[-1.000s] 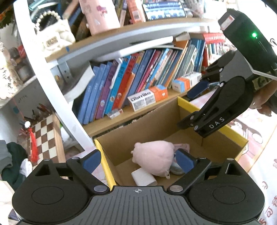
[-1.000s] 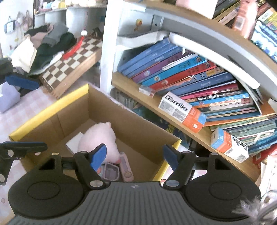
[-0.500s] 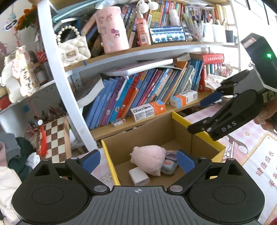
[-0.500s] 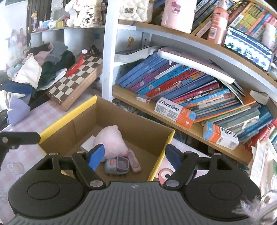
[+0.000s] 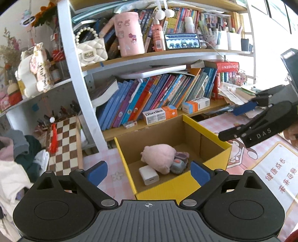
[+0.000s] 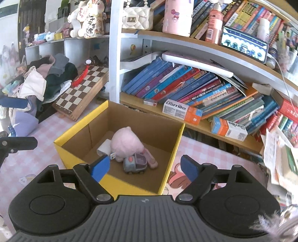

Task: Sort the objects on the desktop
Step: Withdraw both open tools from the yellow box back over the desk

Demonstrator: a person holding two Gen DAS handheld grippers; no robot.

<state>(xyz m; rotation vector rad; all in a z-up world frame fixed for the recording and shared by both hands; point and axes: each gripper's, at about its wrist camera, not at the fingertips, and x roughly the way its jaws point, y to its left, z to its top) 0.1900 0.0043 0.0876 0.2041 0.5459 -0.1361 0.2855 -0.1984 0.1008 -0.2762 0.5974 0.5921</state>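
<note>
A tall white-framed bookshelf with wooden boards (image 5: 141, 55) fills the upper frame, packed with leaning colourful books (image 5: 149, 98). Bright daylight washes in at the upper right. A brown-and-cream chequered wooden chessboard (image 6: 82, 91) leans at left beside heaped clothes (image 6: 46, 78). A pink checked cloth covers the worktop (image 6: 208, 154) below.

- Daylight is flooding in from the upper right of the left wrist view, washing the window area (image 5: 279, 14) white.
- Fisheye curvature is bending the shelf posts (image 6: 114, 50) and darkening the corners.
- Papers (image 6: 279, 149) at the right edge are smearing with blur.
</note>
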